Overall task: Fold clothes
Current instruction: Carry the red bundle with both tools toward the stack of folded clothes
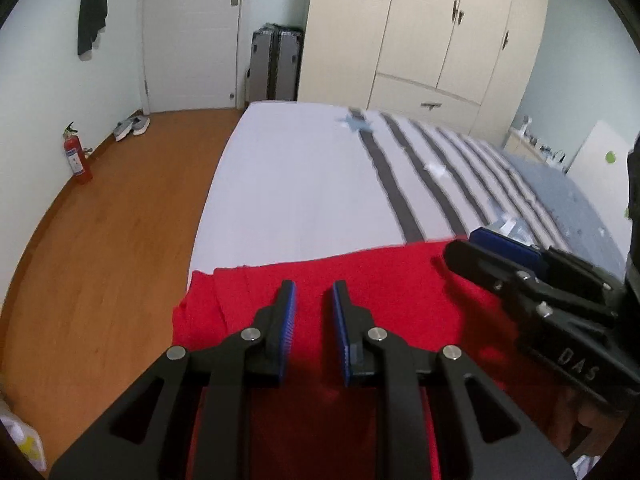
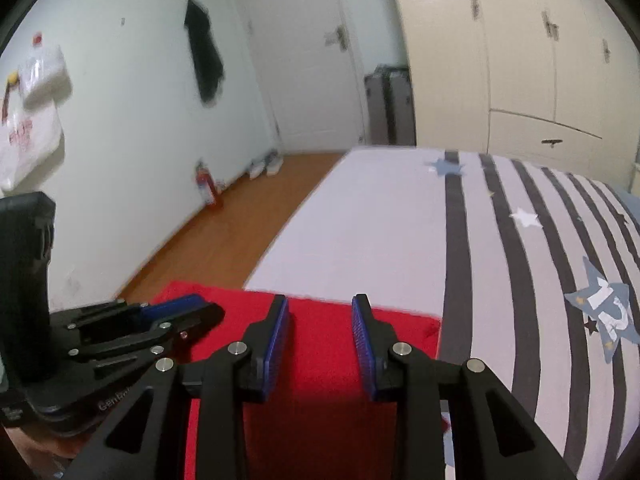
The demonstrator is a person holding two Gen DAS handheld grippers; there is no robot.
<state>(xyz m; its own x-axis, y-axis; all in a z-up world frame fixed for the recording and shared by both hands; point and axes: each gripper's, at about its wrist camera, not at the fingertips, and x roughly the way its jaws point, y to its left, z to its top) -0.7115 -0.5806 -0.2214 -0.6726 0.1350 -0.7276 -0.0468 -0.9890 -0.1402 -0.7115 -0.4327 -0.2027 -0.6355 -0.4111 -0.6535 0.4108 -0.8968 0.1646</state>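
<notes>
A red garment (image 1: 380, 272) lies flat on the near end of the bed, with a folded edge at its left side. My left gripper (image 1: 313, 292) hovers over the garment, open, with nothing between its blue pads. In the right wrist view the same red garment (image 2: 400, 324) shows its far right corner, and my right gripper (image 2: 320, 300) stands open above it, holding nothing. Each gripper shows in the other's view: the right gripper (image 1: 466, 242) over the garment's right end, the left gripper (image 2: 206, 306) over its left end.
The bed (image 1: 300, 184) has a white cover with grey stripes and star prints. A wooden floor (image 1: 112, 240) runs along its left, with a red fire extinguisher (image 1: 76, 156), shoes (image 1: 132, 126) and a suitcase (image 1: 276, 64). A cream wardrobe (image 1: 440, 32) stands behind.
</notes>
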